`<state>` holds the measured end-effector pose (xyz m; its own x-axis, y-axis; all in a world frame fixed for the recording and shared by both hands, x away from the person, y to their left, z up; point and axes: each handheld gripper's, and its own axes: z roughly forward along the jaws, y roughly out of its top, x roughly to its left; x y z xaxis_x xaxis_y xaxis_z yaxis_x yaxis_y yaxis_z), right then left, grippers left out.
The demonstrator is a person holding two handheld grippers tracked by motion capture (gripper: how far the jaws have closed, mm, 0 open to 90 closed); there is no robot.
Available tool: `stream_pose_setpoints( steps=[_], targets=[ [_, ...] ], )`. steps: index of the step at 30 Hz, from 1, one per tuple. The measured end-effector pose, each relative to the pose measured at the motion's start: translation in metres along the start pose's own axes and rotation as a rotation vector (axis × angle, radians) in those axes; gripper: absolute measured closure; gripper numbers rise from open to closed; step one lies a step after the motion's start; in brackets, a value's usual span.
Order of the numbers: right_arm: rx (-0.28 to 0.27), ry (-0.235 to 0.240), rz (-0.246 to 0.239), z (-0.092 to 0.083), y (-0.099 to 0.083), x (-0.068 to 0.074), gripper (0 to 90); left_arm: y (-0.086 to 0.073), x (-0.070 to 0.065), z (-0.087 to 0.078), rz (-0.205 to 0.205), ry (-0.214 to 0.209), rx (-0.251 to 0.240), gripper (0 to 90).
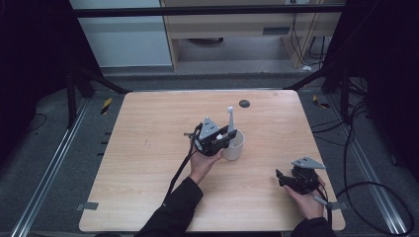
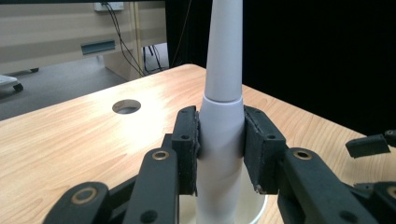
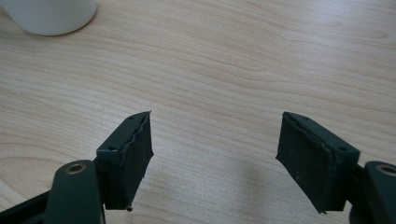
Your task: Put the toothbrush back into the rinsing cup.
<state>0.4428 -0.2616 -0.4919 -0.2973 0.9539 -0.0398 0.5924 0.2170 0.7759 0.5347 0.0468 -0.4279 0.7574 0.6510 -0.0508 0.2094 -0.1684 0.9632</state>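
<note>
- White cup [image 1: 234, 146] w/ plain round wall, upright near centre of wooden surface [image 1: 148, 163]; part of rim low in left gripper view [image 2: 259, 211], base corner top-left in right gripper view [image 3: 49, 16].
- Pale grey-white tapered tool, prob. electric toothbrush handle [image 2: 222, 112], standing upright in cup; wider body below, narrower neck above a seam, small head at top in high view [image 1: 230, 120].
- Left gripper [image 1: 217, 139] just beside cup on its left, held by left hand [image 1: 202, 163]; black cable trailing back toward sleeve.
- Left fingers [image 2: 187, 140] clenched on toothbrush body just below seam, one pad each side, both touching, above cup rim.
- Right gripper [image 1: 279, 177] near front-right corner of surface, well apart from cup, held in right hand [image 1: 309, 200].
- Right fingers [image 3: 130, 156] spread wide, released, nothing between; bare wood grain under gap [image 3: 215, 154]. Can't tell if hovering or resting on surface.
- Round dark hole in surface [image 1: 244, 103] beyond cup, toward far edge; also in left gripper view [image 2: 126, 106].
- Right gripper's finger tips at right edge of left gripper view [image 2: 369, 145].
</note>
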Motion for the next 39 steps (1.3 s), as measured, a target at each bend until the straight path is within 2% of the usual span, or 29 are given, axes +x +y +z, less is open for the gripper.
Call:
stream_pose_setpoints(
  steps=[9, 28, 34, 39],
  targets=[
    [0.003, 0.003, 0.003, 0.0, 0.0, 0.0, 26.2, -0.008, -0.001, 0.0, 0.005, -0.001, 0.022, 66.9],
    [0.005, 0.004, 0.0, 0.0, 0.0, 0.001, 25.9, -0.012, -0.003, -0.005, 0.015, -0.005, 0.041, 65.9],
    [0.004, 0.004, 0.0, 0.0, 0.001, 0.002, 25.8, -0.013, -0.002, -0.01, 0.015, -0.003, 0.05, 60.1],
    [0.003, 0.001, 0.001, 0.0, 0.001, 0.002, 25.5, -0.015, -0.001, -0.021, 0.03, 0.013, 0.06, 55.7]
  ],
)
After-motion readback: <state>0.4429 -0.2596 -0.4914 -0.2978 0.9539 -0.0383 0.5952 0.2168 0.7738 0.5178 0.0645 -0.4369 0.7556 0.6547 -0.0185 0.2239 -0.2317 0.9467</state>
